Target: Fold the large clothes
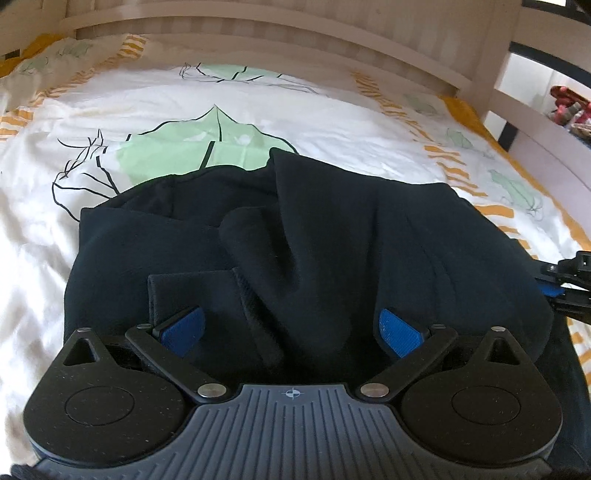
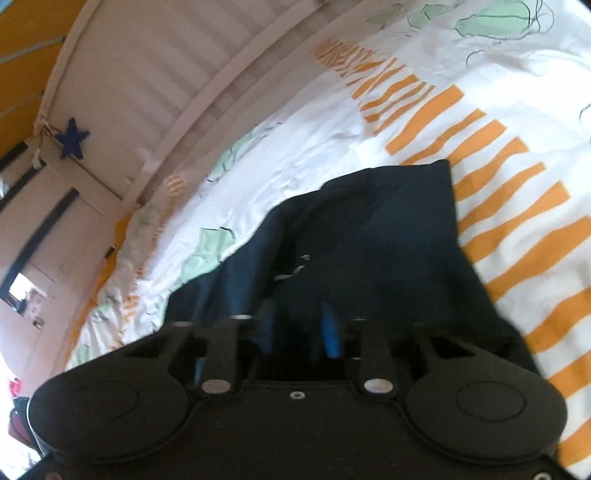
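Observation:
A large dark navy garment (image 1: 314,236) lies bunched on a bed with a white sheet. My left gripper (image 1: 291,332) is open just above its near part, blue pads wide apart, cloth between them but not pinched. My right gripper (image 2: 299,332) is shut on a fold of the same garment (image 2: 388,236); its blue pads are close together with dark cloth between them. The right gripper also shows at the right edge of the left wrist view (image 1: 569,284), at the garment's right edge.
The bed sheet (image 1: 332,110) is white with green leaf prints and orange stripes. A pale wooden headboard (image 1: 295,29) runs along the far side, and a side rail (image 1: 546,122) stands at the right. A blue star (image 2: 72,138) hangs on the bed frame.

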Demonstrator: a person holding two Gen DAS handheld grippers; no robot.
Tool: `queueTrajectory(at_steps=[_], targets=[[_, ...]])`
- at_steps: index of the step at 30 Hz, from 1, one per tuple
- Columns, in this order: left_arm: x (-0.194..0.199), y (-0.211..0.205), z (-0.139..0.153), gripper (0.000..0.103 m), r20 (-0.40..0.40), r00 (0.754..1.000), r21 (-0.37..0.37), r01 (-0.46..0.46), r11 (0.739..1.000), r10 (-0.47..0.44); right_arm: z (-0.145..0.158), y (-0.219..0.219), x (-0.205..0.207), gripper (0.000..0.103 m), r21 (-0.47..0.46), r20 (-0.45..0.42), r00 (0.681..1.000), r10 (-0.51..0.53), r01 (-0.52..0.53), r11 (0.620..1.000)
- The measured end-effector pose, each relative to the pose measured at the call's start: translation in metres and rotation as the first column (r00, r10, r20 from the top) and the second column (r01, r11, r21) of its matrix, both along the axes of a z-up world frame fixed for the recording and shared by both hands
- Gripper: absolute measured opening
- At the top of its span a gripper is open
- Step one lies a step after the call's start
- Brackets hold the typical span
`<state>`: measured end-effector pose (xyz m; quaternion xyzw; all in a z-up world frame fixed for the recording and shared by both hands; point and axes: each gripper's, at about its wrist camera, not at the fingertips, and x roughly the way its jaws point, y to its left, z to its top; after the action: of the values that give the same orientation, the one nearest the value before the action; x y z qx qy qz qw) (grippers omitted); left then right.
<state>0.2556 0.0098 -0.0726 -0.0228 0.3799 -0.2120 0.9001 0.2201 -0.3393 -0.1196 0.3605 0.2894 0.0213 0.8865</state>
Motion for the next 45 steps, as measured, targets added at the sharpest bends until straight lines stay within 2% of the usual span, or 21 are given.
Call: queueTrajectory(at_steps=[4,6,9,10,11,12,14,16,18,20,22,23,24,25,28,32,37,39,42,44,45], targets=[[-0.001,-0.002,0.001,0.103,0.007,1.0,0.014,0.006,1.0,-0.006,0.001,0.003,0.007,0.038,0.016,0.008,1.0,0.028,-0.028,0.999],[-0.002,-0.003,0.001,0.103,0.012,1.0,0.016,0.007,1.0,-0.007,-0.002,0.005,0.013,0.04,0.038,-0.012,0.999,0.031,-0.031,0.999],[-0.004,-0.006,0.002,0.102,0.019,1.0,0.02,-0.001,1.0,0.0,-0.006,0.01,0.021,0.04,0.019,-0.041,0.998,0.041,-0.041,0.999],[-0.005,-0.005,0.005,0.102,0.027,1.0,0.015,-0.013,1.0,0.012,-0.005,0.012,0.024,0.03,0.002,-0.047,0.998,0.047,-0.047,0.999],[-0.006,-0.006,0.008,0.102,0.045,0.999,0.013,-0.025,1.0,0.025,-0.002,0.015,0.026,0.019,-0.038,-0.043,0.997,0.062,-0.064,0.997],[-0.007,-0.005,0.013,0.102,0.075,0.997,0.012,-0.034,0.999,0.033,0.006,0.021,0.027,0.014,-0.106,-0.029,0.996,0.083,-0.086,0.991],[-0.011,-0.005,0.022,0.102,0.139,0.99,0.011,-0.027,1.0,0.026,0.027,0.035,0.025,0.013,-0.267,0.039,0.992,0.121,-0.106,0.958],[-0.011,-0.008,0.024,0.102,0.168,0.986,0.033,-0.015,0.999,0.009,0.04,0.042,0.02,0.013,-0.358,0.103,0.986,0.133,-0.089,0.93],[-0.006,-0.009,0.018,0.102,0.141,0.99,0.064,-0.019,0.998,0.01,0.037,0.045,0.024,0.013,-0.427,0.077,0.989,0.123,-0.079,0.901],[-0.001,-0.008,0.005,0.102,0.086,0.996,0.091,-0.042,0.995,0.035,0.021,0.043,0.033,0.014,-0.457,-0.002,0.996,0.094,-0.084,0.885],[0.001,-0.003,-0.005,0.102,0.062,0.998,0.096,-0.037,0.995,0.031,0.004,0.041,0.038,0.018,-0.466,-0.073,0.995,0.066,-0.093,0.88],[0.0,-0.002,-0.006,0.102,0.074,0.997,0.1,-0.026,0.995,0.019,0.0,0.04,0.037,0.018,-0.469,-0.075,0.996,0.058,-0.086,0.879],[0.0,-0.002,-0.005,0.102,0.076,0.997,0.108,-0.022,0.994,0.014,-0.001,0.038,0.033,0.023,-0.464,-0.06,0.997,0.051,-0.073,0.883],[0.001,-0.002,-0.004,0.102,0.074,0.997,0.108,-0.024,0.994,0.016,0.001,0.035,0.029,0.038,-0.455,-0.055,0.998,0.042,-0.063,0.888],[-0.002,0.0,0.004,0.102,0.083,0.995,0.085,-0.054,0.995,0.047,0.009,0.033,0.02,0.053,-0.451,-0.038,0.999,0.002,-0.019,0.892],[-0.018,-0.005,0.025,0.102,0.146,0.989,0.073,-0.051,0.996,0.04,0.028,0.042,-0.006,0.054,-0.473,0.054,0.998,-0.022,0.045,0.88],[-0.036,-0.031,0.032,0.102,0.207,0.977,0.124,0.033,0.992,-0.059,0.041,0.075,-0.025,0.061,-0.526,0.132,0.989,0.063,0.016,0.85],[-0.036,-0.04,0.023,0.102,0.2,0.976,0.162,0.056,0.985,-0.088,0.037,0.092,-0.025,0.068,-0.568,0.11,0.987,0.119,-0.035,0.822],[-0.028,-0.046,0.003,0.103,0.156,0.984,0.224,0.054,0.973,-0.09,0.018,0.112,-0.013,0.069,-0.63,0.015,0.986,0.166,-0.119,0.767],[-0.022,-0.041,-0.01,0.103,0.117,0.99,0.197,0.061,0.979,-0.085,-0.002,0.116,-0.005,0.07,-0.646,-0.064,0.985,0.157,-0.161,0.746],[-0.019,-0.037,-0.013,0.103,0.114,0.99,0.167,0.058,0.984,-0.078,-0.008,0.115,-0.004,0.073,-0.644,-0.054,0.988,0.146,-0.146,0.751]])
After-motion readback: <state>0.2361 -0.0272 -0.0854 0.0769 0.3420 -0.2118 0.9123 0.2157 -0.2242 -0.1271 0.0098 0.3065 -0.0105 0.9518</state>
